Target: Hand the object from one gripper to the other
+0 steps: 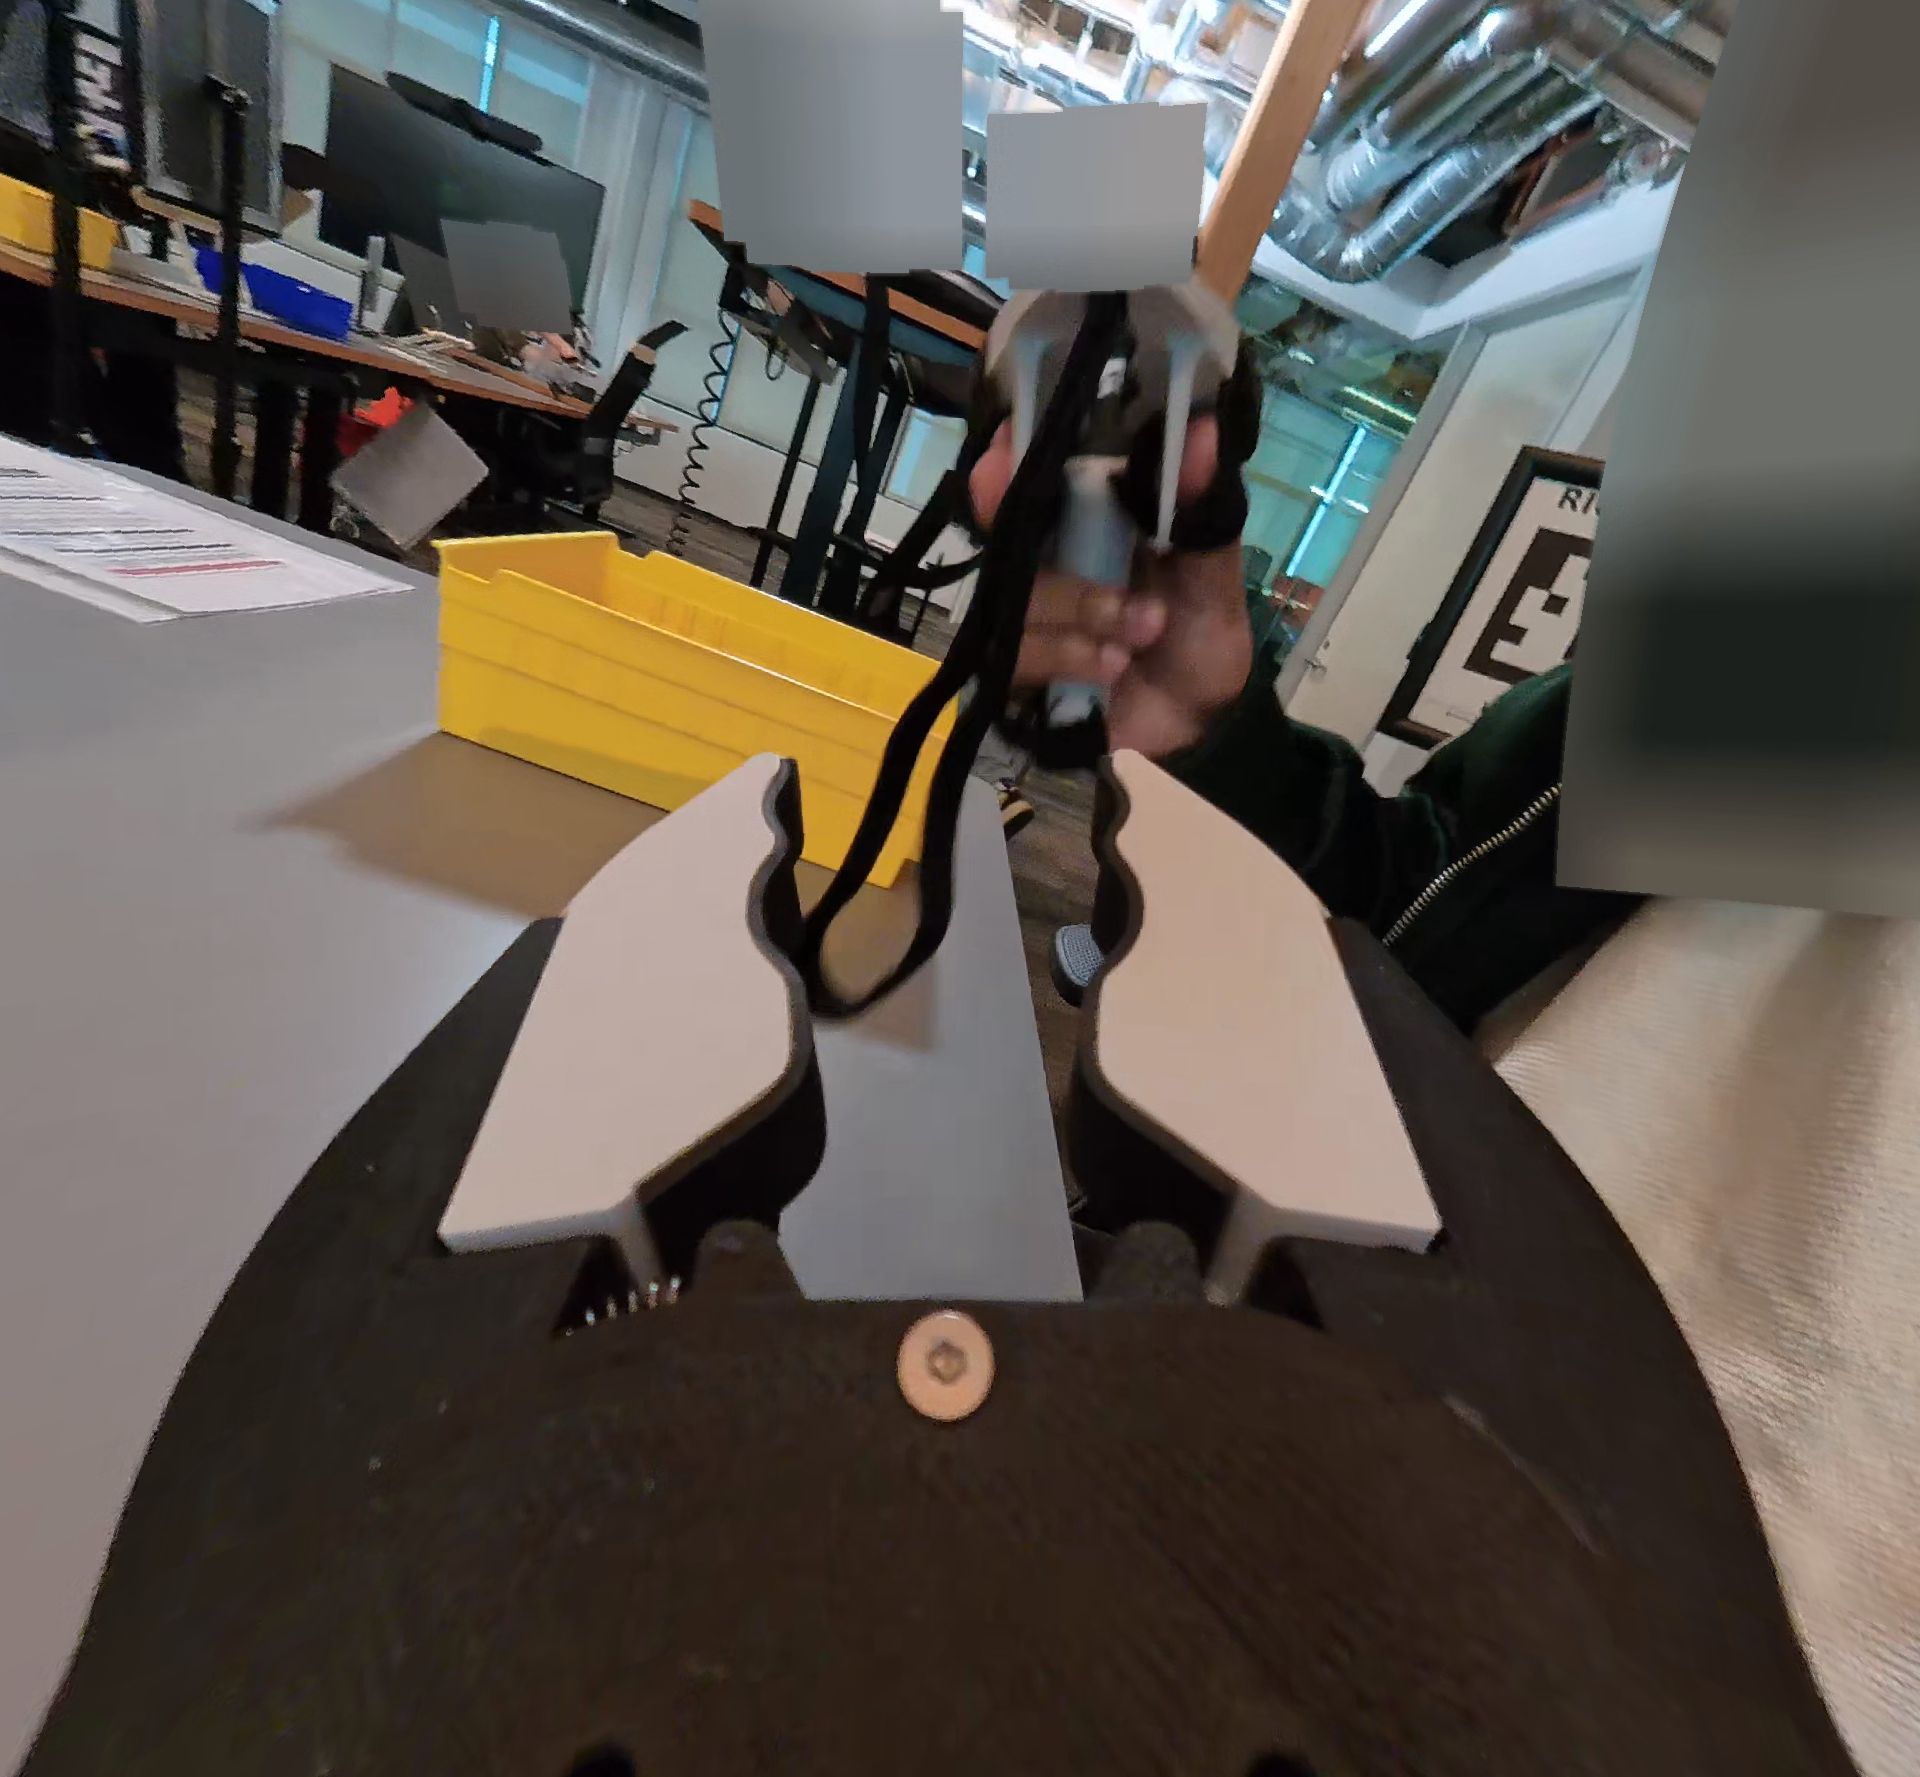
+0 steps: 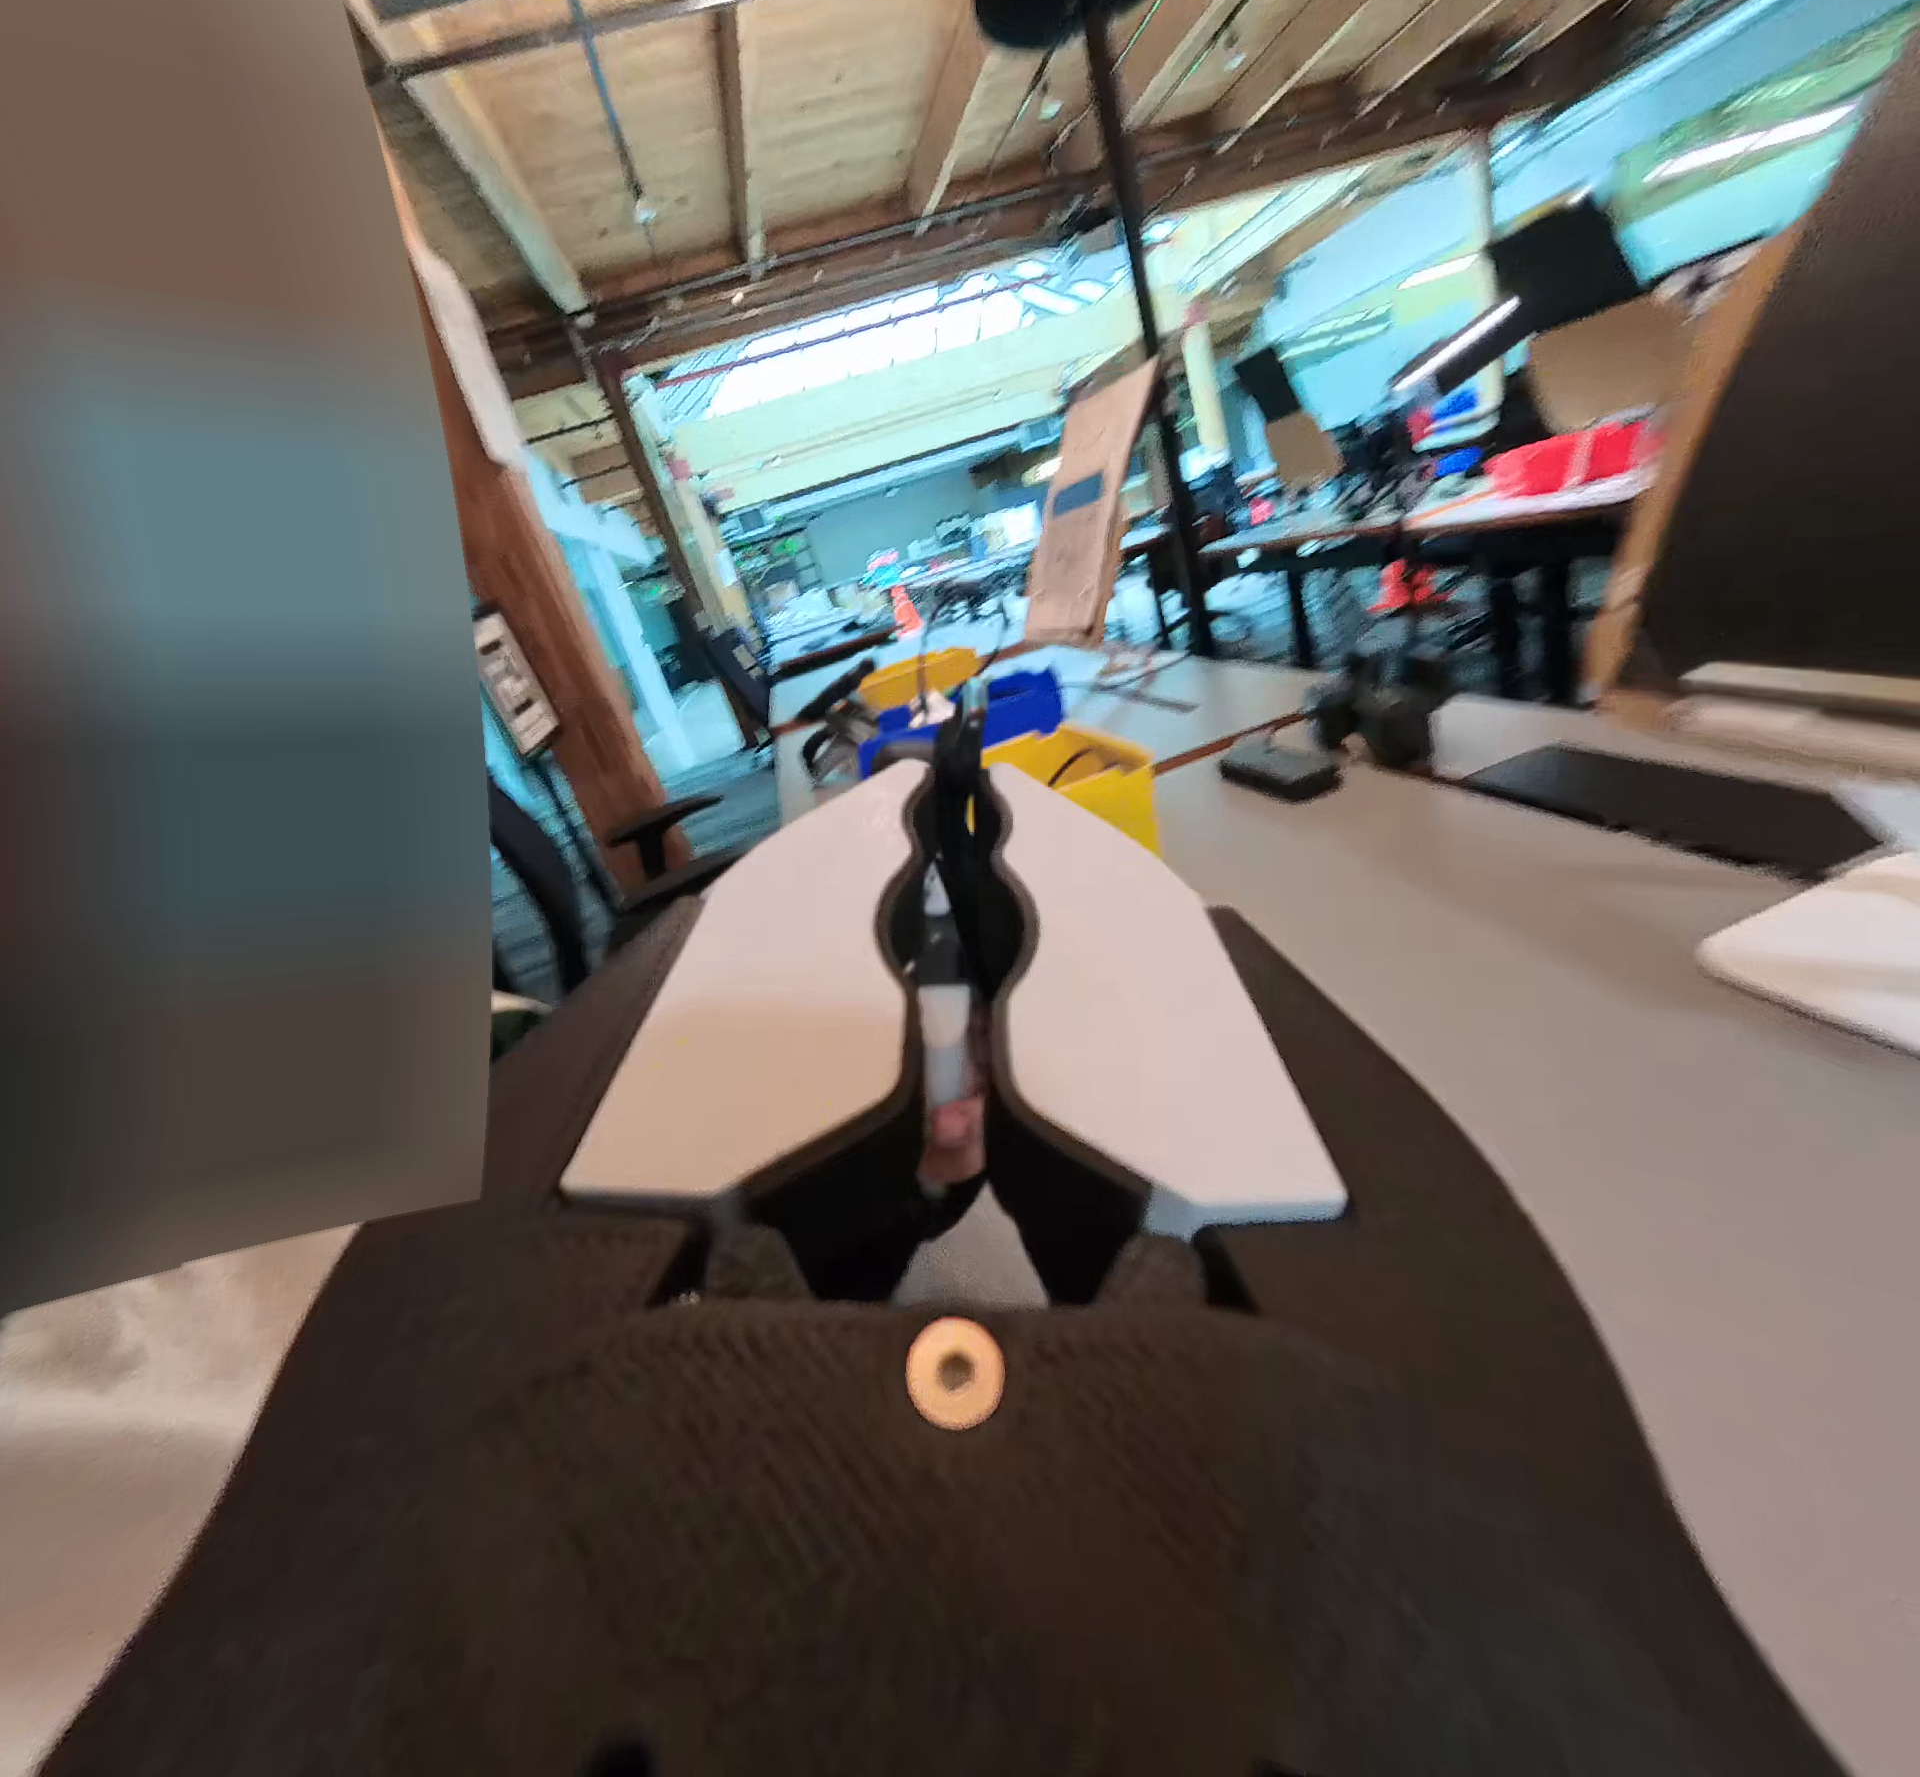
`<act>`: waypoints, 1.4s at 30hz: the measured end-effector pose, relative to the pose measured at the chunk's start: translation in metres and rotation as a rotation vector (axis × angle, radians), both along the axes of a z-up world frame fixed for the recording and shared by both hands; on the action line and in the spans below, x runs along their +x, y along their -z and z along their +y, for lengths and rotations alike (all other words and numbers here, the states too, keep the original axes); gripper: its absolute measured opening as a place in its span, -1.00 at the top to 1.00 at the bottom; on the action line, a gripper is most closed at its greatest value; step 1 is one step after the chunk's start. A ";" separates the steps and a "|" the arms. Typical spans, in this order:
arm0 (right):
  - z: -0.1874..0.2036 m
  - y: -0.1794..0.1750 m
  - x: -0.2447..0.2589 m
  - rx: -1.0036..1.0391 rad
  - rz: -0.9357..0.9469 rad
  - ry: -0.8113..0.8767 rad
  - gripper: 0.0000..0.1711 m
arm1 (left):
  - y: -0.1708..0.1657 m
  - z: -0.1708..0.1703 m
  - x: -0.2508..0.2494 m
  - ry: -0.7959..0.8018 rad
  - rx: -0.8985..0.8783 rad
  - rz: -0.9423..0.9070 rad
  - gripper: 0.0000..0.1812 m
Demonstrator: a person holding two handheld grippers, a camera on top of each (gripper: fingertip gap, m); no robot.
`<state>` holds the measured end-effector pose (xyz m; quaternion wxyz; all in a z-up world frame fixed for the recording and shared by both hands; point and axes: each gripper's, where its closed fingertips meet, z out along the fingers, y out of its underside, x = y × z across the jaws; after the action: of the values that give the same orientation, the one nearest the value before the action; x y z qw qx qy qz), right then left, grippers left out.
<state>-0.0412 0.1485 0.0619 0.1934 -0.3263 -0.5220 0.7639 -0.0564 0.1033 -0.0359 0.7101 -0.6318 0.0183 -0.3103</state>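
A long black cord (image 1: 940, 730) hangs in a loop. In the right wrist view my right gripper (image 2: 961, 782) is shut on the cord (image 2: 956, 823), which runs up between its white fingers. The left wrist view shows that right gripper (image 1: 1096, 397) farther off, held in a person's hand, with the cord hanging down from it. My left gripper (image 1: 945, 782) is open with its jaws wide apart. The bottom of the cord's loop hangs between them and lies against the inner edge of the left finger (image 1: 665, 1000).
A yellow bin (image 1: 623, 657) stands on the grey table (image 1: 208, 844) just beyond my left gripper, with a printed sheet (image 1: 156, 543) at far left. The right wrist view shows yellow (image 2: 1101, 782) and blue (image 2: 1023, 699) bins, a black mat (image 2: 1662, 802) and a white pad (image 2: 1829, 958). The grippers' ends are close to 12 centimetres from one another.
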 end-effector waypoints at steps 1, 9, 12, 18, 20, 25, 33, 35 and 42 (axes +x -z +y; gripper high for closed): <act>0.019 -0.016 0.007 0.000 0.016 0.051 0.93 | 0.001 0.000 -0.004 -0.014 -0.001 -0.012 0.41; 0.181 -0.036 0.056 0.245 -0.185 0.645 0.93 | 0.008 0.003 -0.013 -0.046 -0.025 -0.043 0.41; 0.223 -0.017 0.064 0.276 -0.302 0.753 0.93 | 0.010 0.004 -0.010 -0.042 -0.037 -0.031 0.42; 0.268 0.036 0.060 0.302 -0.499 0.841 0.92 | 0.013 0.008 -0.006 -0.044 -0.052 -0.012 0.43; 0.276 0.053 0.056 0.317 -0.554 0.850 0.92 | 0.014 0.009 -0.006 -0.046 -0.056 -0.008 0.43; 0.294 0.097 0.034 0.377 -0.597 0.877 0.58 | 0.017 0.010 -0.007 -0.049 -0.064 -0.011 0.44; 0.306 0.094 0.027 0.310 -0.487 0.926 0.40 | 0.020 0.009 -0.011 -0.057 -0.073 -0.025 0.44; 0.298 0.078 0.027 0.298 -0.431 0.911 0.44 | 0.021 0.010 -0.013 -0.059 -0.074 -0.036 0.45; 0.203 0.024 0.007 0.287 -0.239 0.681 0.50 | 0.022 0.010 -0.018 -0.074 -0.076 -0.049 0.45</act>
<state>-0.0338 0.3517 0.0381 0.4174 -0.5372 -0.5042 0.5320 -0.0741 0.1134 -0.0579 0.6968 -0.6508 -0.0345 -0.2995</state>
